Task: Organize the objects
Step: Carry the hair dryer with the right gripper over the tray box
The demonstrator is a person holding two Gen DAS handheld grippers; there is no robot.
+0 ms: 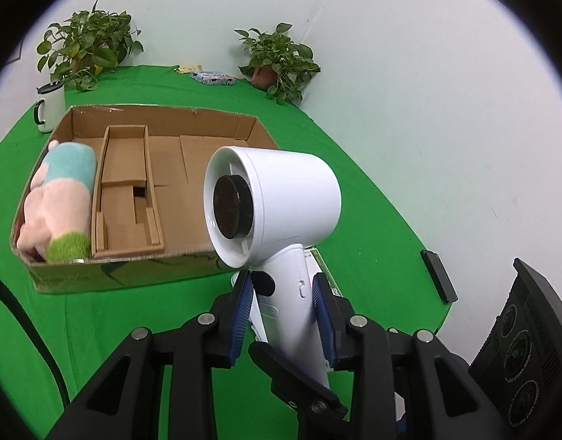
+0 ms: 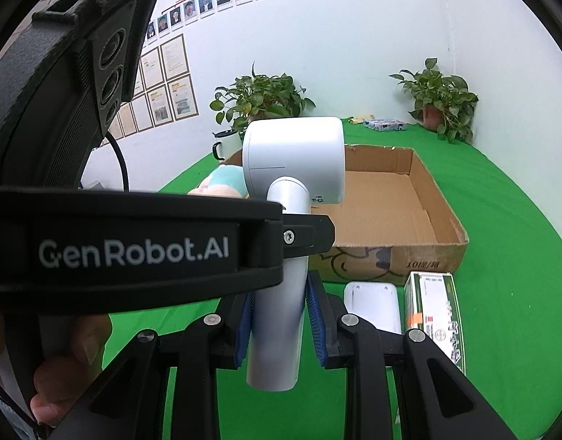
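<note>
The green surface (image 1: 354,227) carries a shallow cardboard box (image 1: 163,124), which stands just ahead of both tongs with its open top facing up. Its left end holds a plush toy (image 1: 61,198); beside that sits a cardboard insert (image 1: 127,190), and the right part of the floor is bare.

The white hair dryer (image 1: 281,198) is held up in front of the box's near wall, off the surface. Its handle runs roughly upright, leaning a little, and that is its long axis; the short barrel sits crosswise on top. In the left wrist view the barrel's round end with the dark disc faces the camera and slightly left; from the right wrist view the barrel points away to the right.

The left tongs (image 1: 281,293) are clenched on the upper handle, blue pads pressed to both sides. The right tongs (image 2: 281,315) straddle the lower handle; their pads lie against it, so they appear to be gripping too.

The step seems to be carrying the dryer into the box. To do it well, lift the handle's foot over the near wall, move both tongs together so the handle does not twist, aim for the bare right part, and lay the dryer on its side before letting go.

On the surface nearby lie a white flat item (image 2: 372,308) and a green-and-white carton (image 2: 434,315).
</note>
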